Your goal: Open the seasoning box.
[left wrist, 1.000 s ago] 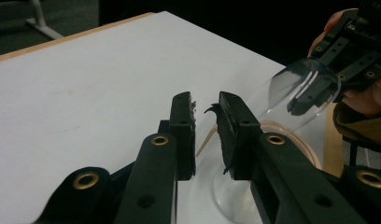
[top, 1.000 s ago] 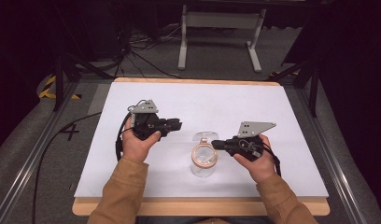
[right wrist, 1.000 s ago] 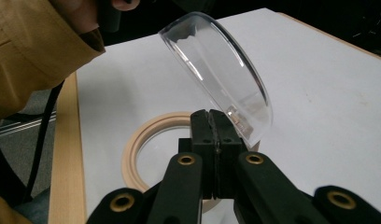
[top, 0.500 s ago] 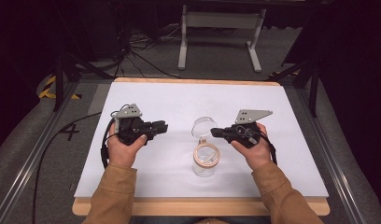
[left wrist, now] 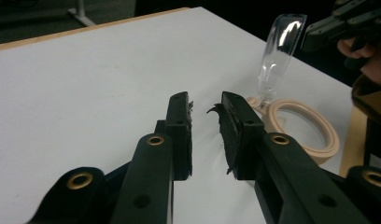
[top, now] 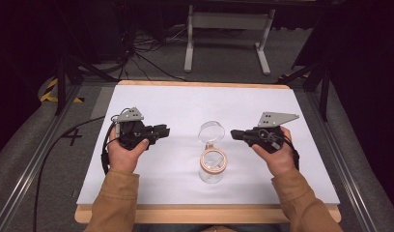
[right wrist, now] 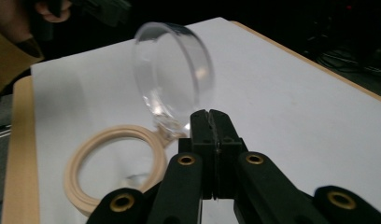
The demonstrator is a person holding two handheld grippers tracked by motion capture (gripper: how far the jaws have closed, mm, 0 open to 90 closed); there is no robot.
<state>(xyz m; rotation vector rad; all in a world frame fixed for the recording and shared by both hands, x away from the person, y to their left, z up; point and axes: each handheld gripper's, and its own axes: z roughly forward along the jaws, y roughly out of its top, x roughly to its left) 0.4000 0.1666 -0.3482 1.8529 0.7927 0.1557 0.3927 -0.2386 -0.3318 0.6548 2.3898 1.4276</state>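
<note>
The left gripper (left wrist: 205, 109), held in the person's left hand (top: 121, 152), hovers over the white counter (top: 175, 104) with its jaws spread a little apart and nothing between them. The right gripper (right wrist: 210, 114), in the right hand (top: 277, 157), has its jaws pressed together, empty, pointing toward the middle. Between the two grippers, apart from both, stands a clear jar (top: 213, 164) with a beige rim, its transparent hinged lid (top: 211, 131) flipped open and standing up at the far side.
</note>
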